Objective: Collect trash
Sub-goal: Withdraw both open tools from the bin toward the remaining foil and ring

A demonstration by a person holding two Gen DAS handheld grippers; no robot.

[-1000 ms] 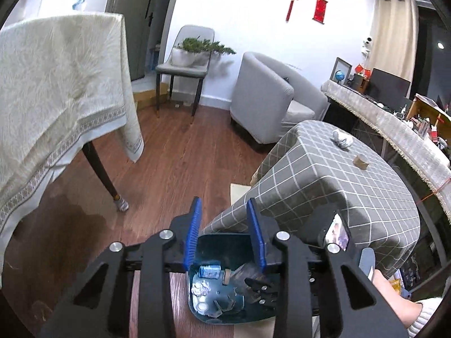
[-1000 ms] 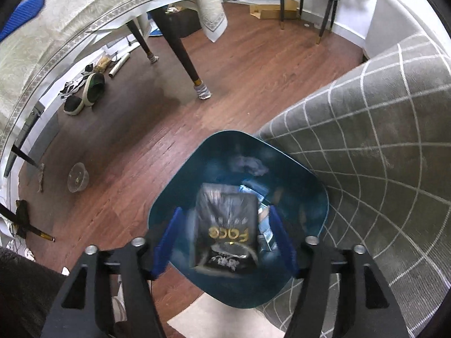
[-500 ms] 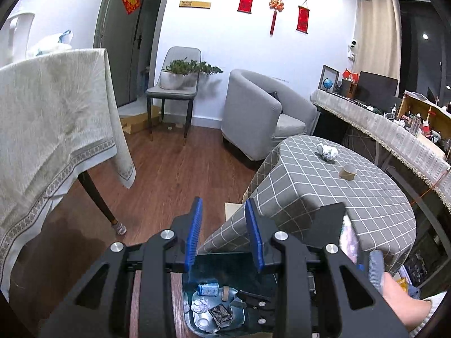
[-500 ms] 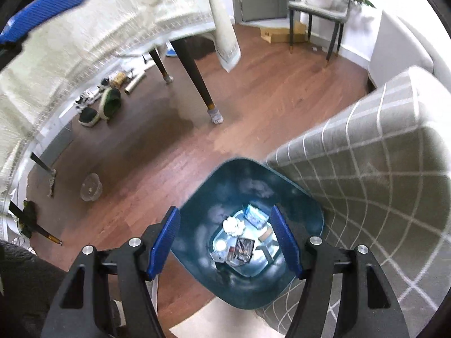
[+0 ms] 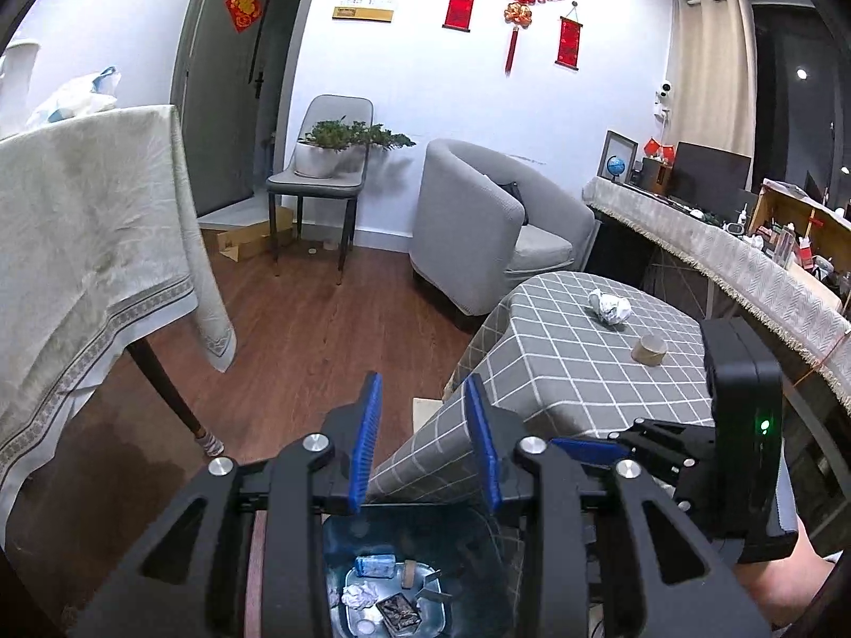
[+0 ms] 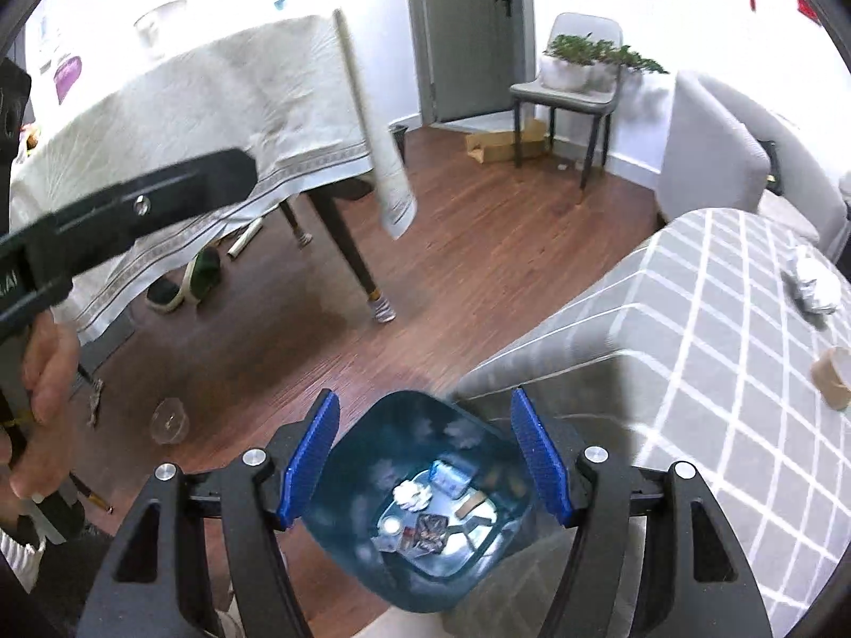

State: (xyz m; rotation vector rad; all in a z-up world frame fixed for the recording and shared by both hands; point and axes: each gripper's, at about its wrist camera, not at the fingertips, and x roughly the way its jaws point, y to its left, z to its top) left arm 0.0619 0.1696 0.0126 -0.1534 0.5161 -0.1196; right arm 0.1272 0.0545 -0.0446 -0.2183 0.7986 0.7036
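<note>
A dark blue trash bin (image 6: 372, 425) stands on the floor beside the grey checked table (image 5: 564, 367); it holds a black packet (image 6: 431, 526), a crumpled tissue (image 6: 412, 494) and other scraps. It also shows in the left wrist view (image 5: 345, 526). My right gripper (image 6: 425, 457) is open and empty above the bin. My left gripper (image 5: 423, 436) is open and empty, above the bin's edge. On the table lie a crumpled foil ball (image 5: 609, 307) and a brown paper cup (image 5: 649, 349), both also in the right wrist view, ball (image 6: 811, 279) and cup (image 6: 832, 377).
A cream-clothed table (image 5: 80, 244) with dark legs stands left. A grey armchair (image 5: 478, 234) and a chair with a plant (image 5: 319, 181) stand at the back wall. Shoes (image 6: 199, 282) and a clear cup (image 6: 170, 420) lie on the wood floor.
The black packet has dropped from between the right gripper's fingers into the bin. Both grippers have risen and tilted up, so the bin looks smaller and more of the room shows.
</note>
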